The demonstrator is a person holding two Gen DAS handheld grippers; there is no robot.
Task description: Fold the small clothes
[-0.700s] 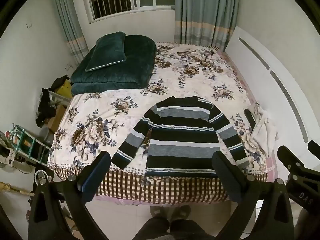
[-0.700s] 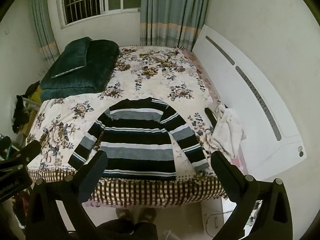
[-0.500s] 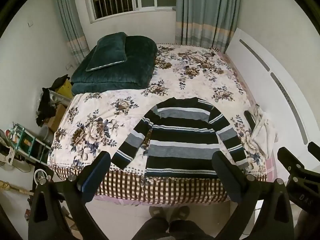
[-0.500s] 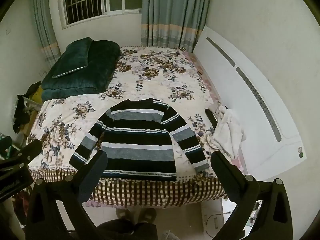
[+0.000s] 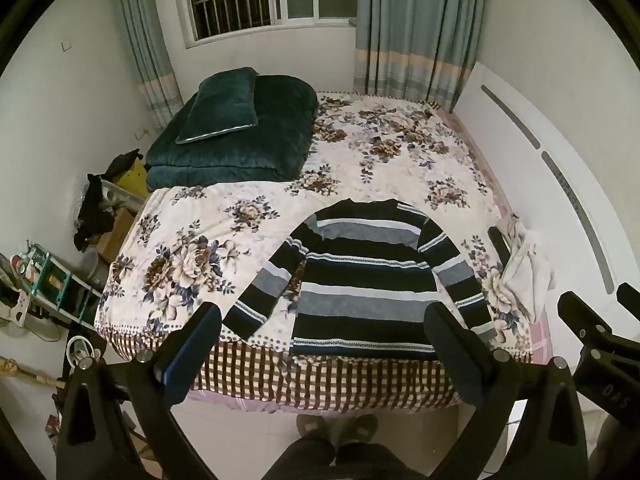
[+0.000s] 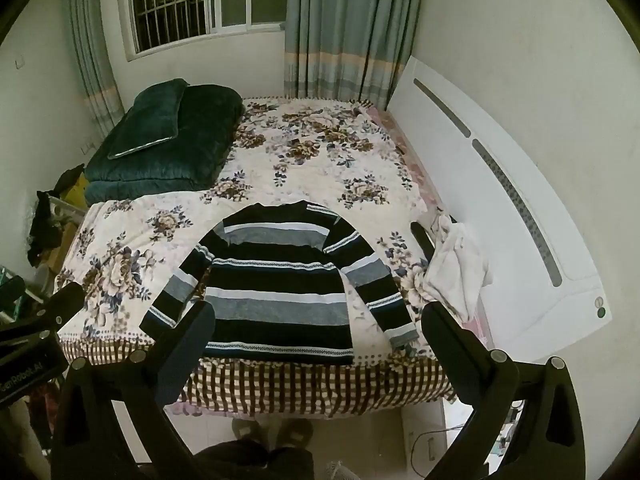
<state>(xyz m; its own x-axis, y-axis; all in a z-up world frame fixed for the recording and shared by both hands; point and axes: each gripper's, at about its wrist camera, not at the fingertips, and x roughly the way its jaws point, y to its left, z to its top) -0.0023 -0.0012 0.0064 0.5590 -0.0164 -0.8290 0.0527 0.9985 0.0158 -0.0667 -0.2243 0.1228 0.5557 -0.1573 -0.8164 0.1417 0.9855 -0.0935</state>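
A black, grey and white striped sweater point(image 5: 360, 280) lies flat on the floral bed point(image 5: 192, 216), hem at the near edge, both sleeves spread out and down. It also shows in the right wrist view point(image 6: 276, 280). My left gripper point(image 5: 324, 328) is open and empty, held high above the near edge of the bed, clear of the sweater. My right gripper point(image 6: 316, 320) is open and empty too, at about the same height, to the right of the left one.
A folded dark green quilt with a pillow point(image 5: 236, 136) sits at the far left of the bed. A crumpled white cloth point(image 5: 524, 268) lies at the bed's right edge by the white headboard point(image 5: 560, 176). Clutter and shelves point(image 5: 44, 280) stand on the left floor. The person's feet point(image 5: 336, 428) are below.
Both views have shifted very slightly; the sweater sits marginally higher in frame. The sweater itself has not moved and both grippers stay open.
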